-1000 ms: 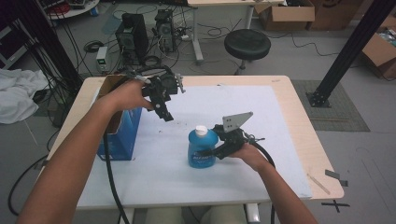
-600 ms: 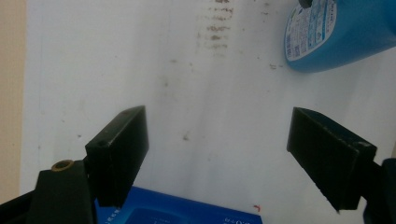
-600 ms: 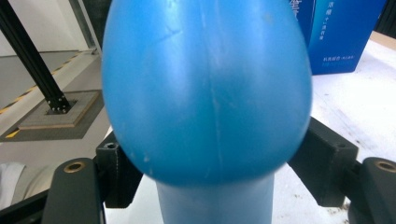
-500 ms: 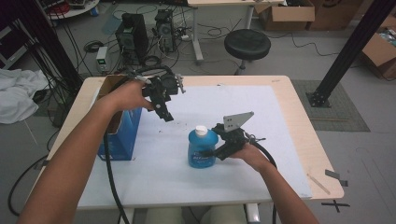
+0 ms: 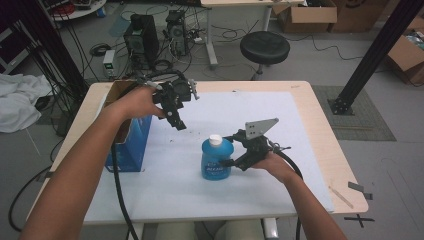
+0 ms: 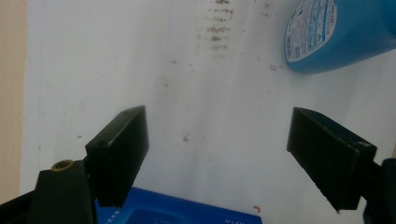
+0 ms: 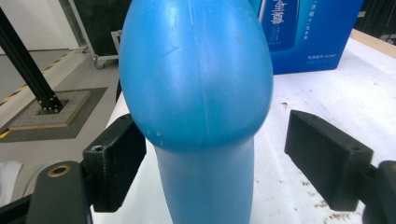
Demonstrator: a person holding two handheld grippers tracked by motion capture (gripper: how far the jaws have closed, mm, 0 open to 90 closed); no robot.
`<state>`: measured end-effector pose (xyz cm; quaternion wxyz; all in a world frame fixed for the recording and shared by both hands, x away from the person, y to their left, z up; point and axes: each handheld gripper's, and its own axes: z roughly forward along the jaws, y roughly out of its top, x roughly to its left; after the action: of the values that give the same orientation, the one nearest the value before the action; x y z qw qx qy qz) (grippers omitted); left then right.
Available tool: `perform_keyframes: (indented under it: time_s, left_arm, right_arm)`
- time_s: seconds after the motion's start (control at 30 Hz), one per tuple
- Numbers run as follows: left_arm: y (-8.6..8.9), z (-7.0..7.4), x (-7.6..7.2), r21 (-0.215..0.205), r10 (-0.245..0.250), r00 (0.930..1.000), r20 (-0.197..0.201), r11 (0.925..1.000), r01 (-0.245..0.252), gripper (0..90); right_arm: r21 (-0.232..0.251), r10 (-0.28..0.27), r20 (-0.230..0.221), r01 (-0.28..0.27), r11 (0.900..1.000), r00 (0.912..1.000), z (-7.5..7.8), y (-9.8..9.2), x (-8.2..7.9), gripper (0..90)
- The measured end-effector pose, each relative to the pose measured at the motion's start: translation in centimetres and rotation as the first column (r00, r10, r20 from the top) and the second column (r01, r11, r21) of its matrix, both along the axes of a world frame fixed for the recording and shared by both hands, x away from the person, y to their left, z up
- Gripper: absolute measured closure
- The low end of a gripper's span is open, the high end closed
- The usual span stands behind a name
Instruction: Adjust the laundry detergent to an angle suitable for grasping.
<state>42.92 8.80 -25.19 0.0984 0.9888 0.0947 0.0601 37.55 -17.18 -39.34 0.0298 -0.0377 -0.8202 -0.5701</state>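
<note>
A blue bottle with a white cap stands upright on the white sheet near the table's middle. My right gripper reaches in from the right with one jaw on each side of the bottle's body. Its jaws have just been opening. A clear gap shows at the right jaw, and the left jaw sits close to the bottle, so nothing is held. My left gripper hangs open above the sheet beside a blue box, pointing down, with bare sheet between its jaws. The bottle lies beyond it.
The open-topped blue box stands at the table's left edge. On the floor behind the table are a black stool, computer cases with cables and cardboard boxes. A black post rises at the right.
The right gripper's jaws have spread wider around the bottle, which stays upright in place. Both hands and the left gripper keep their places.
</note>
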Motion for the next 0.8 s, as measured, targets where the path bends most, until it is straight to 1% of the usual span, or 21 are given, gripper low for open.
perform_keyframes:
  time_s: [0.17,0.23,0.43,0.57,0.63,0.7,0.73,0.8]
  left_arm:
    - [0.0,0.0,0.0,-0.001,0.001,1.0,0.001,1.0,-0.001,21.4]
    - [0.0,0.0,0.0,-0.001,0.002,1.0,0.001,1.0,-0.002,21.4]
    - [-0.1,0.0,0.0,-0.003,0.002,1.0,0.002,1.0,-0.002,21.4]
    - [-0.1,0.0,0.0,0.001,0.002,1.0,0.0,1.0,-0.002,21.4]
    - [-0.1,0.1,0.0,0.0,0.002,1.0,0.002,1.0,-0.002,21.4]
    - [0.0,0.0,-0.1,-0.005,0.005,1.0,0.001,1.0,-0.005,21.4]
    - [0.0,0.1,-0.1,0.002,0.001,1.0,0.001,1.0,-0.001,21.4]
    - [0.0,0.1,-0.1,0.002,0.004,1.0,0.0,1.0,-0.004,21.4]
  right_arm:
    - [-0.01,-0.013,0.005,0.013,1.0,0.9999,0.1,-0.5,-0.1,17.8]
    - [-0.022,-0.021,0.008,0.022,1.0,0.9997,0.2,-0.8,-0.2,16.2]
    - [-0.043,-0.047,0.014,0.047,0.998,0.9988,0.7,-2.0,-0.4,14.9]
    - [-0.083,-0.068,0.022,0.069,0.994,0.9975,0.9,-3.0,-0.6,14.9]
    - [-0.103,-0.083,0.013,0.084,0.991,0.9965,1.1,-3.6,-0.8,14.9]
    - [-0.13,-0.084,0.008,0.084,0.988,0.9965,1.3,-4.1,-0.9,15.0]
    - [-0.151,-0.084,0.012,0.085,0.985,0.9964,1.7,-4.5,-1.1,15.0]
    - [-0.173,-0.089,0.021,0.092,0.981,0.9958,2.3,-5.3,-1.3,15.1]
